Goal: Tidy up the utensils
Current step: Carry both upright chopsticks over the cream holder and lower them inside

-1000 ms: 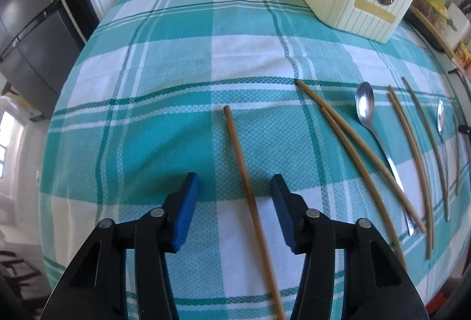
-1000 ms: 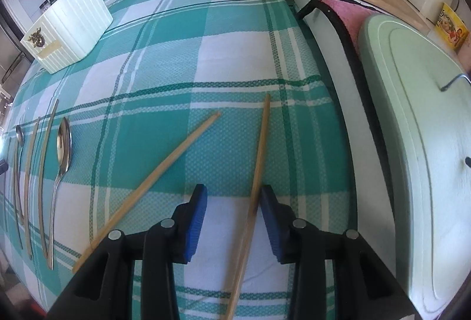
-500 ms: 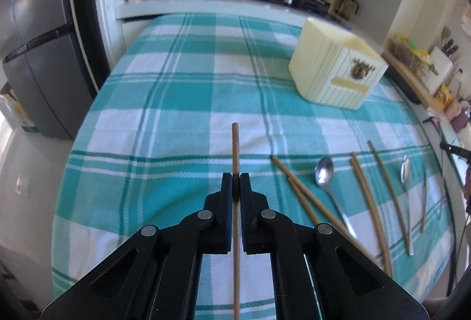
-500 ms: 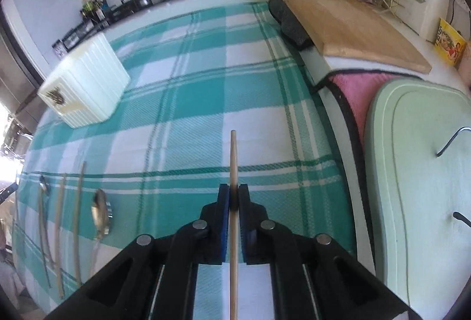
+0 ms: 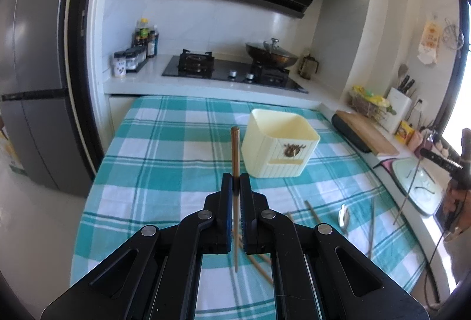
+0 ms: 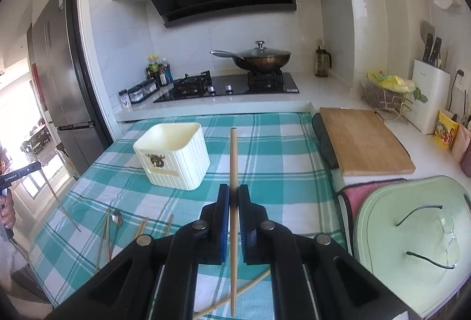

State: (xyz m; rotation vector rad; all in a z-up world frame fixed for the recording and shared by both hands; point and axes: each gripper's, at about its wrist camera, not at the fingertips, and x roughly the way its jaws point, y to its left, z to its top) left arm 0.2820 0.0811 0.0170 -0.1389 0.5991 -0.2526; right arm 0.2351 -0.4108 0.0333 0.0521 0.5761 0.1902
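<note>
A: Nearest the lens, what does each tool carry?

B: The left tool (image 5: 235, 183) is pinched on a dark chopstick (image 5: 235, 155); the right tool (image 6: 233, 196) is pinched on a pale chopstick (image 6: 233, 155). Both sticks are clear of the surface (image 5: 164, 161), each running lengthwise along its tool, tip pointing away and up.

A: Any gap at the jaws?

B: None beyond the stick itself; the blue pads press on it from both sides.

A: And what lies below?

B: Loose chopsticks and a spoon (image 5: 343, 214) rest on the checked cloth, under and to the right of the left tool.

A: Where is the target?

B: Likely the cream bin (image 5: 279, 152), open-topped, farther back on the surface. From the left tool it sits ahead and slightly right; from the right tool, ahead and to the left. The left stick's tip appears just beside the bin's near-left wall, so the left hand looks nearer. Each stick would probably need tipping toward vertical to drop in.
</note>
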